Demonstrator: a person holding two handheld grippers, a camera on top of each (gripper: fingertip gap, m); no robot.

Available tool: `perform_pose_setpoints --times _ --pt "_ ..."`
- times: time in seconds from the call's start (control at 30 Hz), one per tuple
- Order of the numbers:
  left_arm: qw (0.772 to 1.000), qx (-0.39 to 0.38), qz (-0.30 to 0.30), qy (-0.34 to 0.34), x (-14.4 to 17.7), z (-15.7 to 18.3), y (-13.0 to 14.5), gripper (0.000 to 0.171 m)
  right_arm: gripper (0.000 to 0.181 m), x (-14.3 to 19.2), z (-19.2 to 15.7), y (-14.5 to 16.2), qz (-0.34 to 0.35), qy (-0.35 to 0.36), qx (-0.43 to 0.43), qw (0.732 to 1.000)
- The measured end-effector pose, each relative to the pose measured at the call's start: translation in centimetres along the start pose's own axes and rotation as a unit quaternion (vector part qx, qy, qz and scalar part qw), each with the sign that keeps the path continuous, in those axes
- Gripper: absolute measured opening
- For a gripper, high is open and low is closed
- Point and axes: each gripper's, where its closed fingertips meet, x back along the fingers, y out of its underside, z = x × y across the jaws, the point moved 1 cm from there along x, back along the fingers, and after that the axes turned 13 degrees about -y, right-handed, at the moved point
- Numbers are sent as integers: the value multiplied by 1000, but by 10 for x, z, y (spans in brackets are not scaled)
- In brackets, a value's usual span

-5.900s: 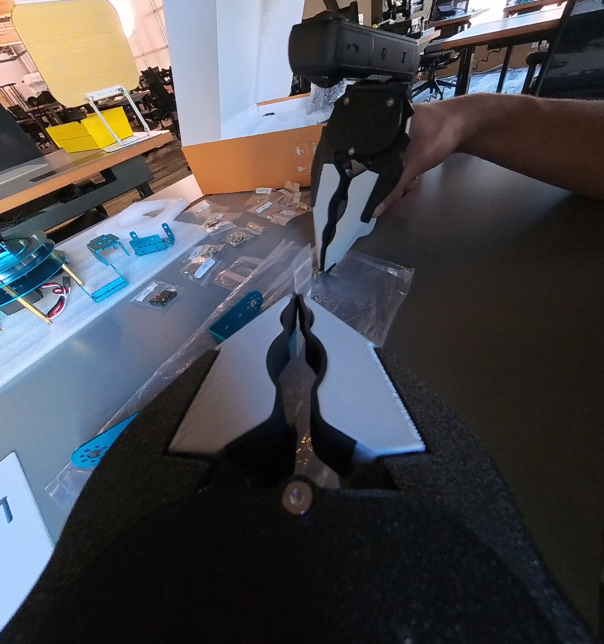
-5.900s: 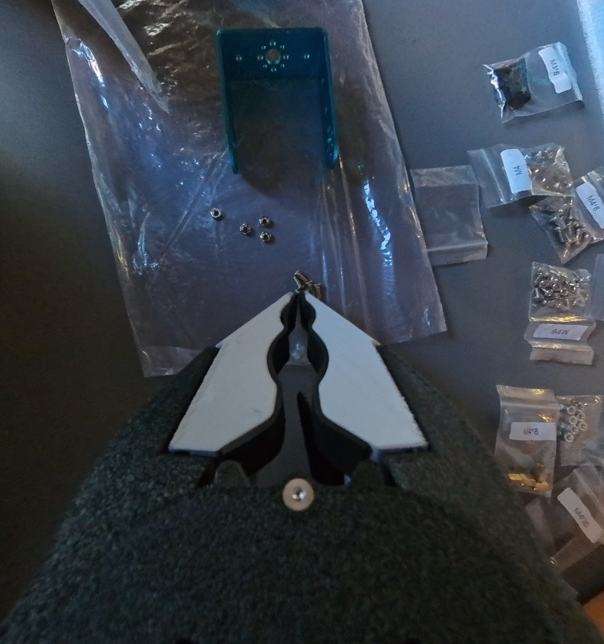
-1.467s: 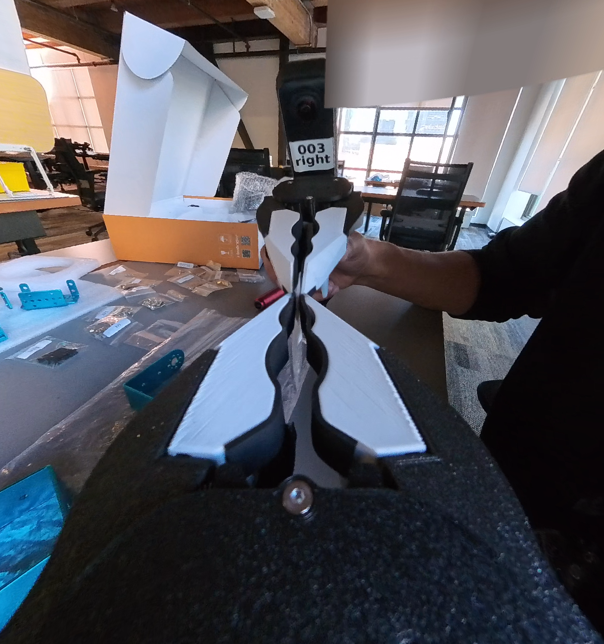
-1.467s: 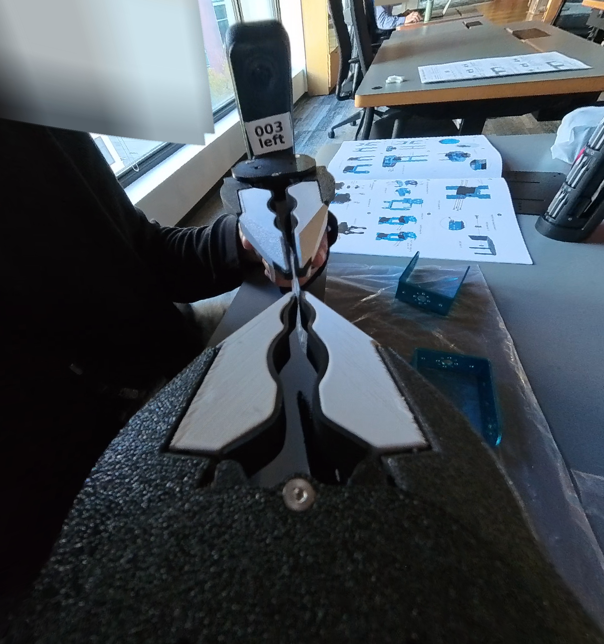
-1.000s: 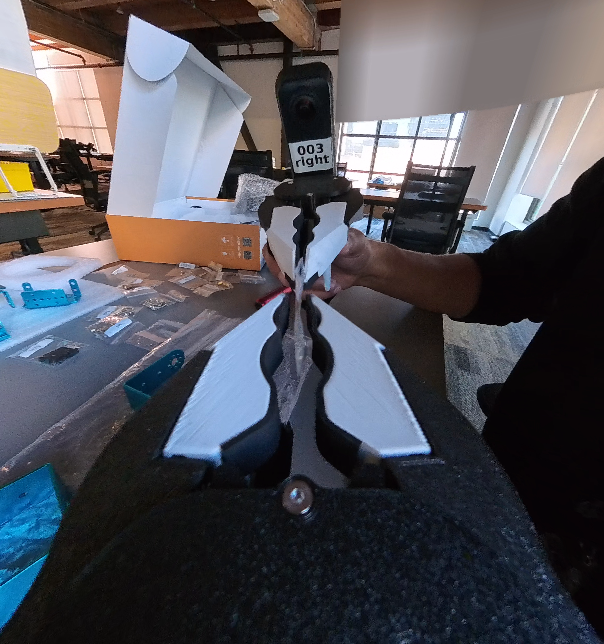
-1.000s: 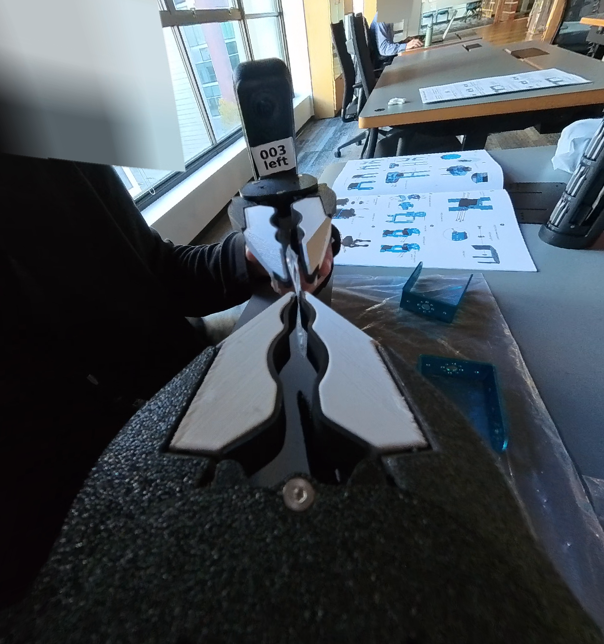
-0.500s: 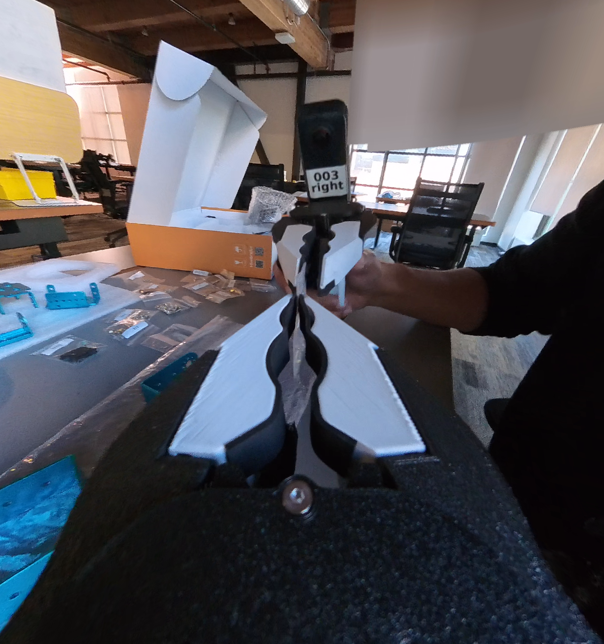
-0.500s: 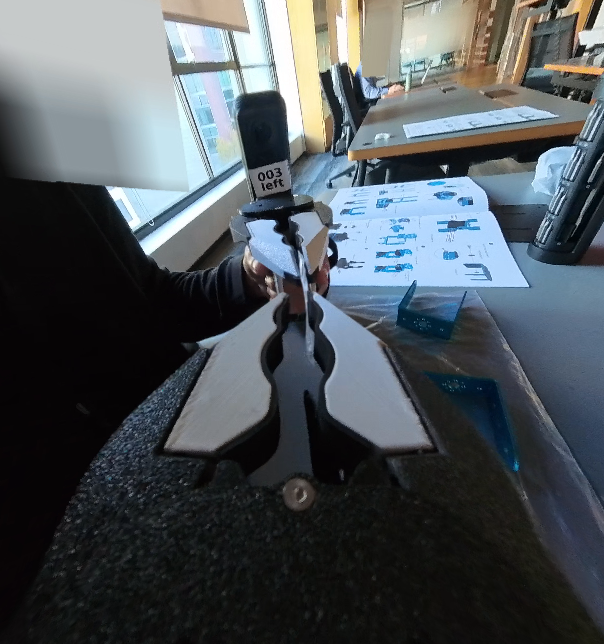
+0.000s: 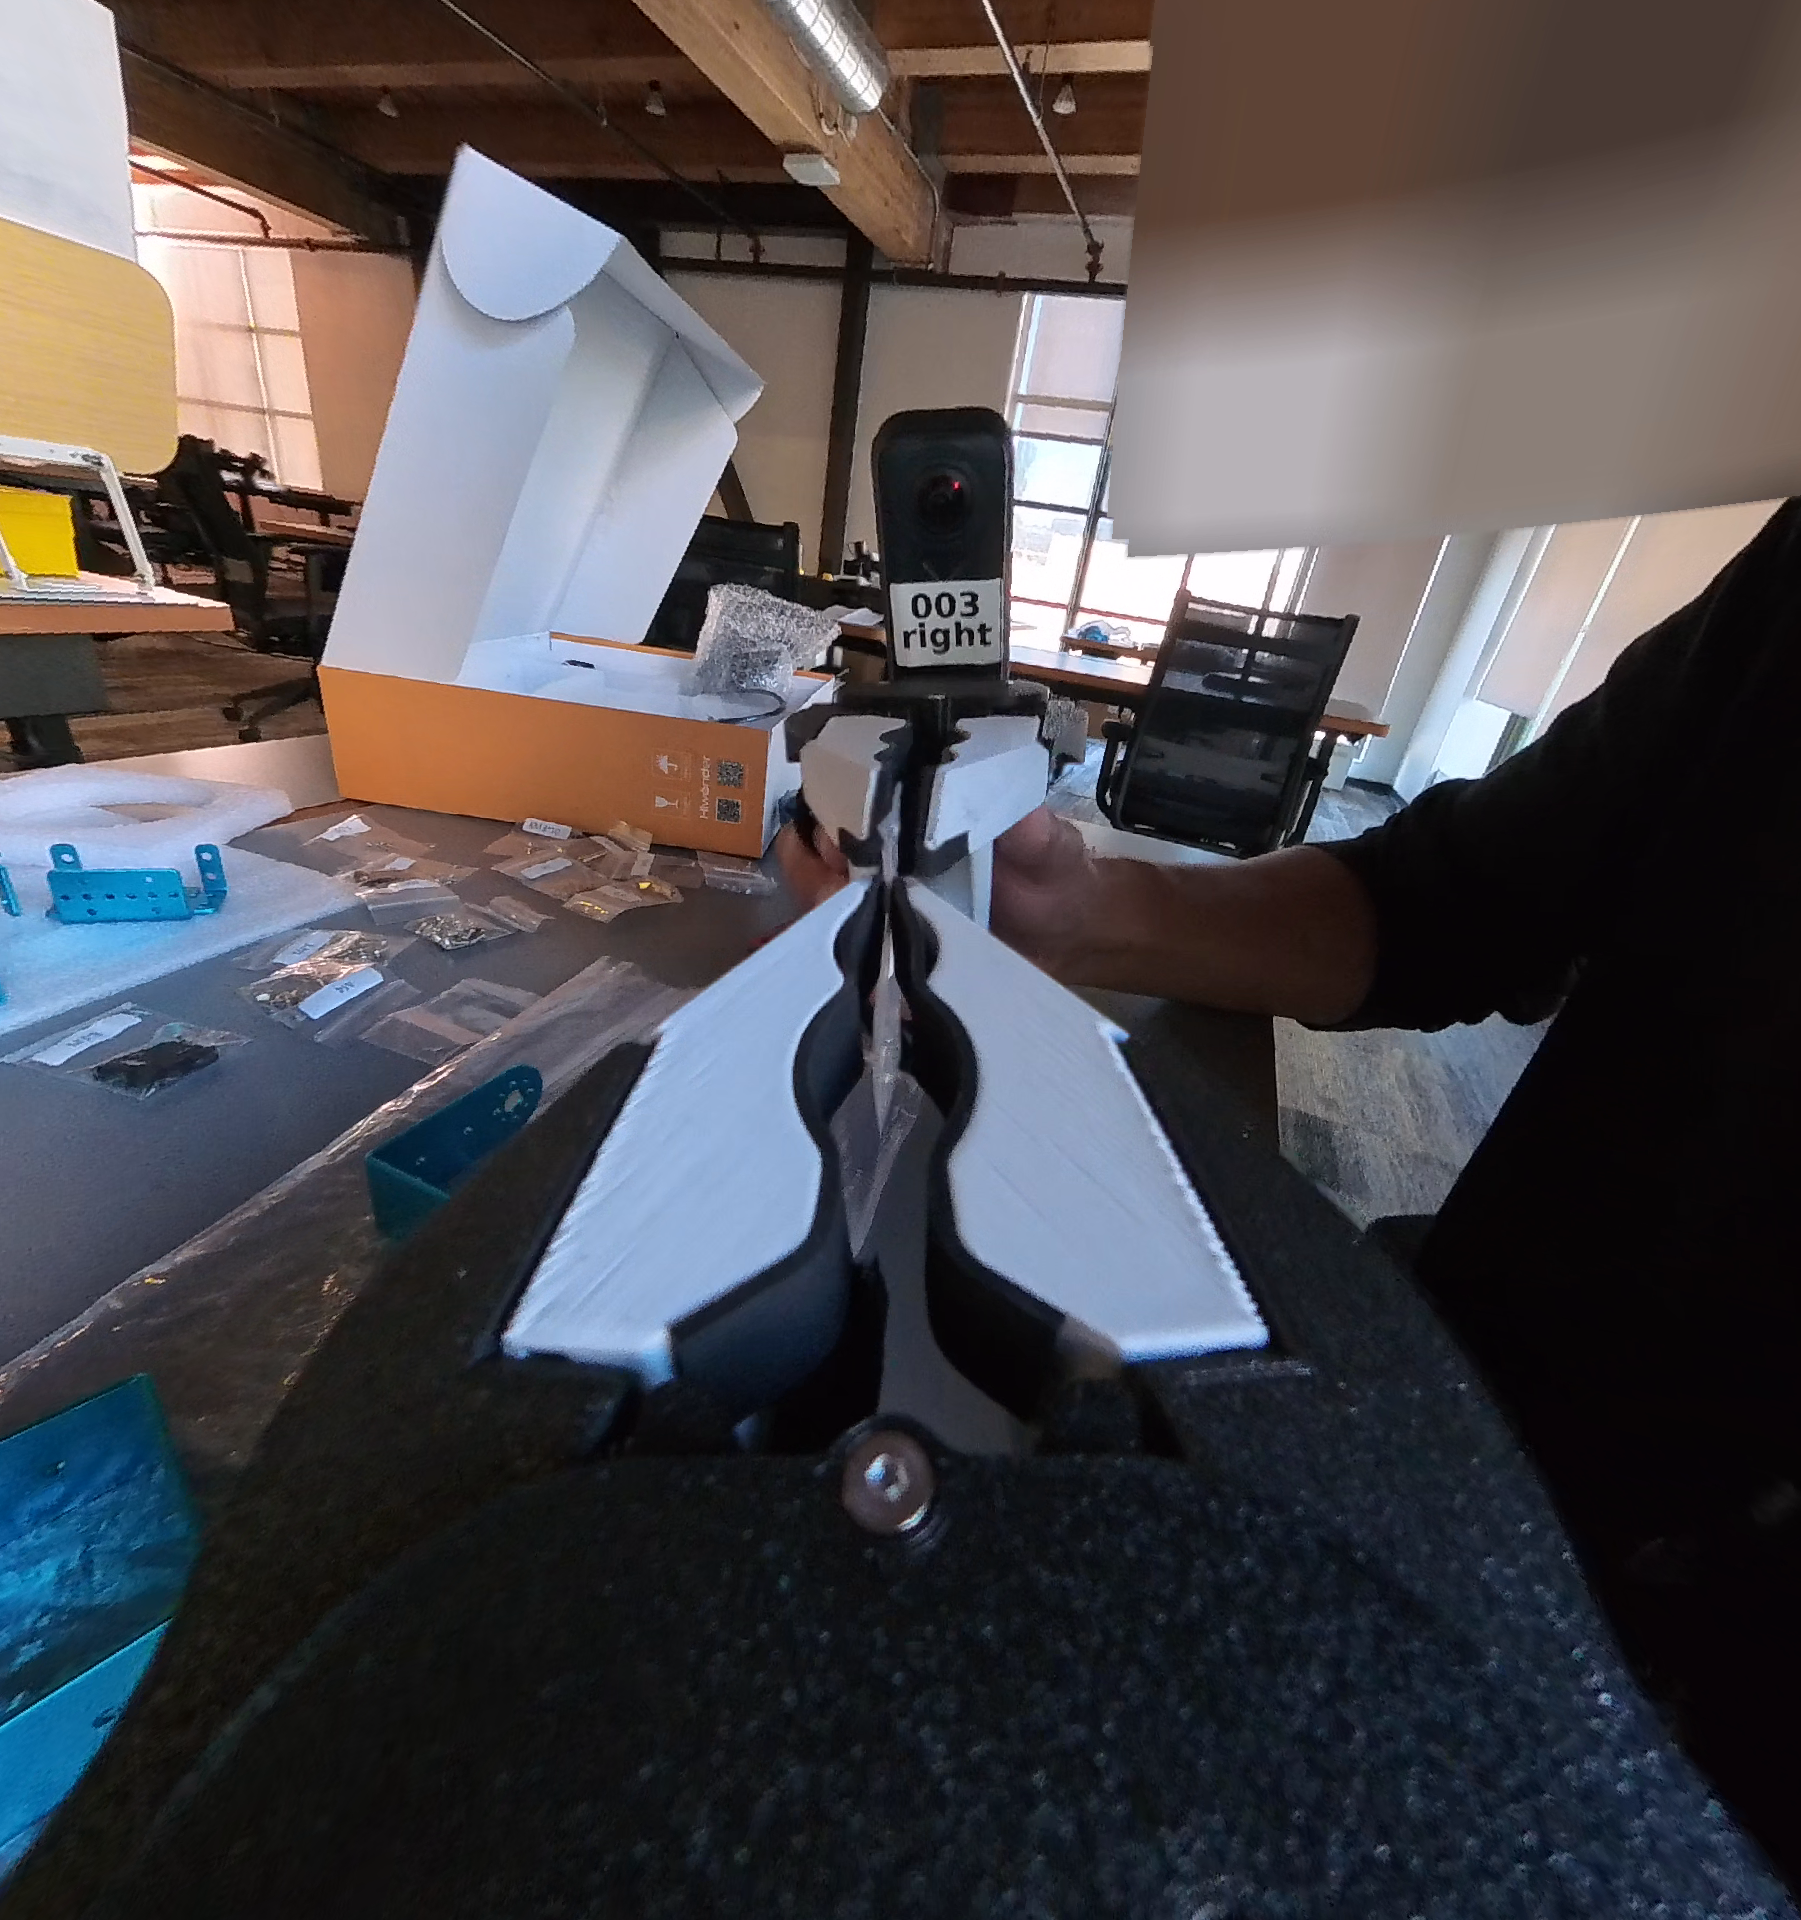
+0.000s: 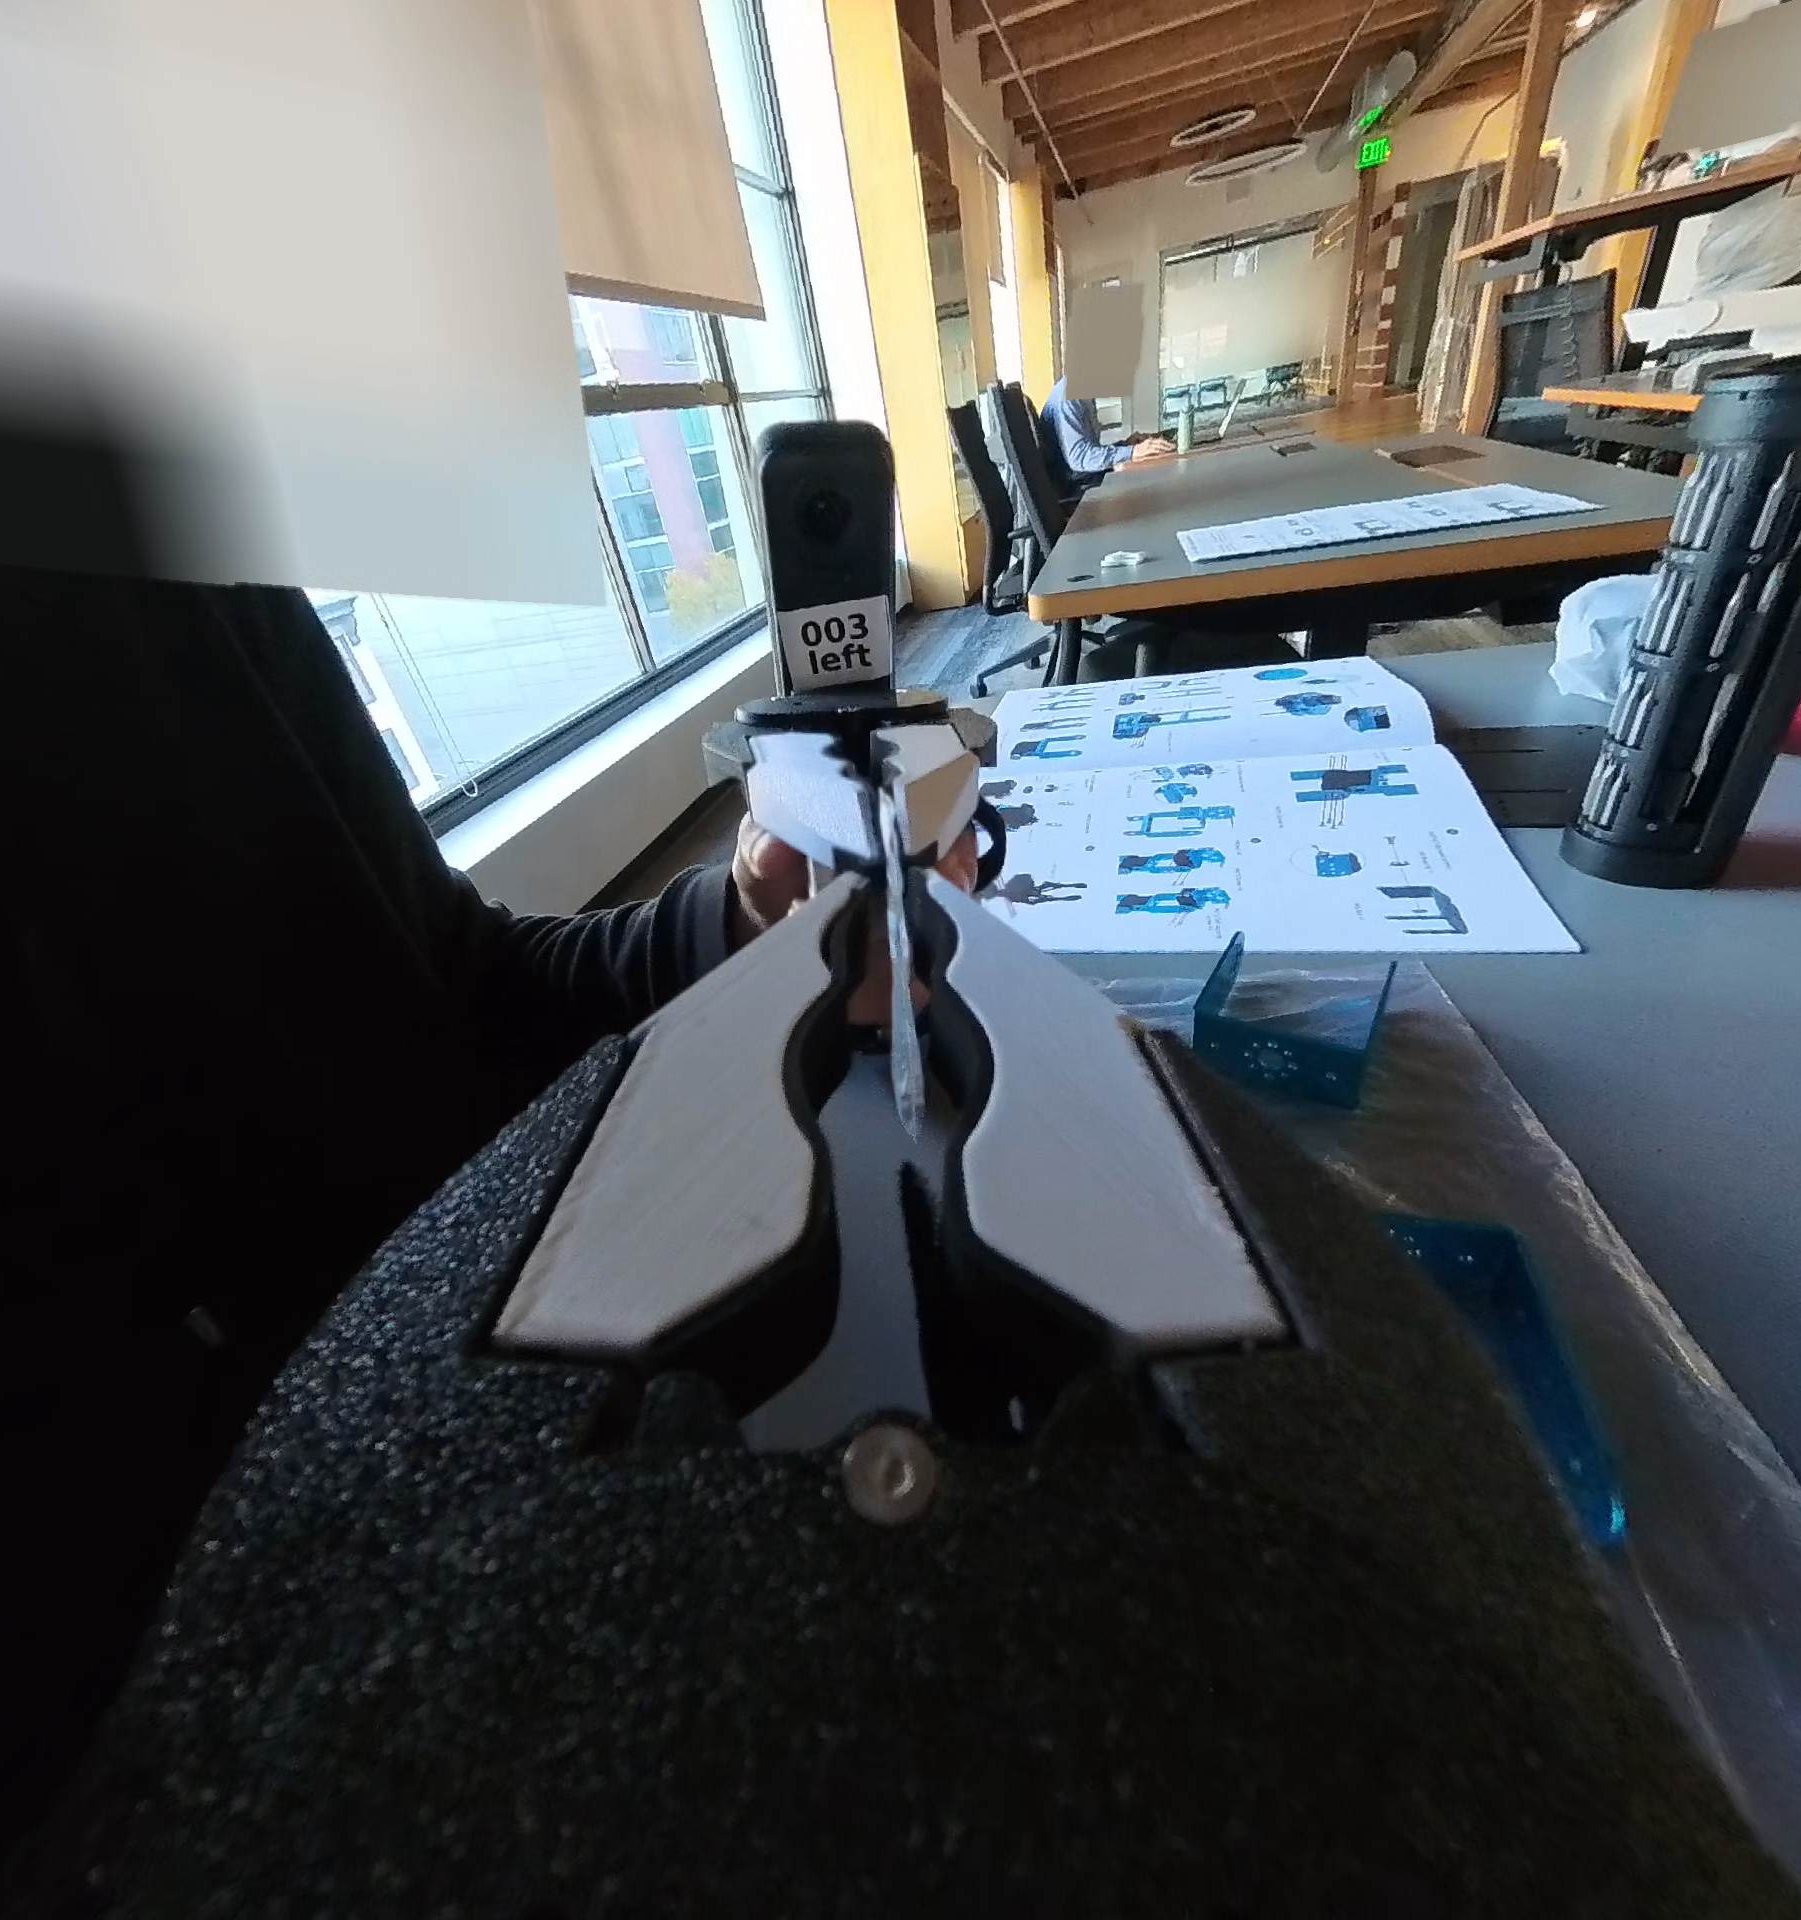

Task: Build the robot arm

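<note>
My left gripper (image 9: 888, 902) is clenched on a small clear bag (image 9: 880, 1060), the film pinched at the tips and trailing back between the fingers. My right gripper (image 10: 880, 883) sits nose to nose with it, tips parted a little, the bag's (image 10: 901, 997) strip running up through the gap into the left gripper's (image 10: 875, 800) grip; whether mine still bites the film, I cannot tell. Both are up in the air off the tabletop's near edge, between me and the table (image 9: 96, 1153), with free air below them. From the left view, the right gripper (image 9: 901, 821) faces me, a hand (image 9: 1041, 894) behind it and a dark sleeve (image 9: 1602, 831) filling the right side. Left of it the tabletop is crowded: small part bags (image 9: 428, 925) scattered up to the orange box (image 9: 553, 748) with its lid up at the far edge, white foam (image 9: 96, 821) carrying blue brackets (image 9: 132, 894), and a teal bracket (image 9: 454, 1143) on plastic sheet (image 9: 200, 1278) just by my fingers. The right view shows the other end instead: an open manual (image 10: 1291, 831) lying flat, a black cylinder (image 10: 1727, 644) standing at the far right, and two blue brackets (image 10: 1291, 1029) on the plastic sheet (image 10: 1561, 1143), one just beside my right finger. Bare grey table (image 10: 1685, 1039) lies beyond the sheet. Windows and more desks sit farther back.
</note>
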Motion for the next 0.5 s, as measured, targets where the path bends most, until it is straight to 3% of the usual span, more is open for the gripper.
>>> perform_pose_setpoints --times 0.5 --pt "1000 -6 -5 8 -1 4 3 0 0 -5 -2 5 -16 -7 -2 1000"
